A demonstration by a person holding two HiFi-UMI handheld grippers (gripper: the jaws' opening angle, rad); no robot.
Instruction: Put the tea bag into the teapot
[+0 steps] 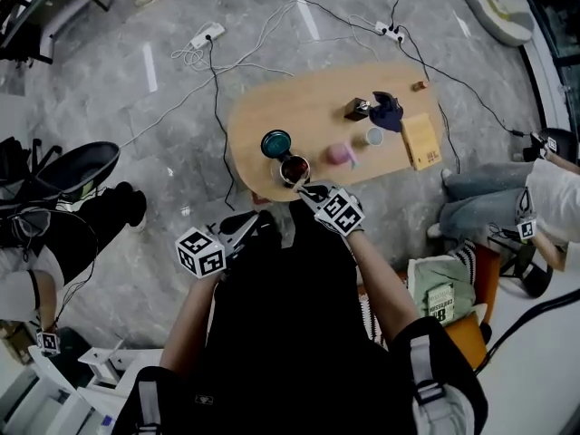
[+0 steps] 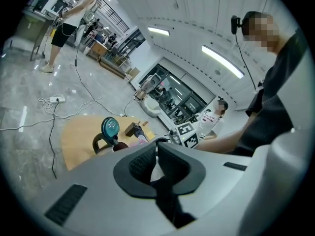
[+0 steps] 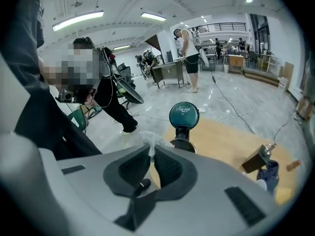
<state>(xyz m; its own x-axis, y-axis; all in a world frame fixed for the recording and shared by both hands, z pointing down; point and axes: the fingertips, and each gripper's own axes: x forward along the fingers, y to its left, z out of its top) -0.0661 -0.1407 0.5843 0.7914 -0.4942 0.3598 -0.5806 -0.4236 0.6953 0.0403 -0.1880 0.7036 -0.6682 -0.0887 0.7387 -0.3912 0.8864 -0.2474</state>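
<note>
The teapot [image 1: 294, 169] stands at the near end of the oval wooden table [image 1: 317, 98], its round teal lid [image 1: 276, 143] tipped up and its mouth uncovered. My right gripper [image 1: 305, 189] hovers just at the pot's near side, shut on a thin white tea bag [image 3: 148, 141] that sticks up above the pads. In the right gripper view the teal lid [image 3: 184, 115] and the dark pot [image 3: 183, 144] sit straight ahead, close. My left gripper [image 1: 257, 222] hangs off the table's near edge, to the left, shut with nothing in it [image 2: 156, 145].
A pink cup [image 1: 340, 155], a white cup [image 1: 374, 136], a dark blue cloth [image 1: 387, 112], a brown box [image 1: 356, 109] and a tan flat box [image 1: 421, 140] lie further right on the table. Cables and power strips [image 1: 207, 35] cross the floor. A person sits at the right [image 1: 494, 193].
</note>
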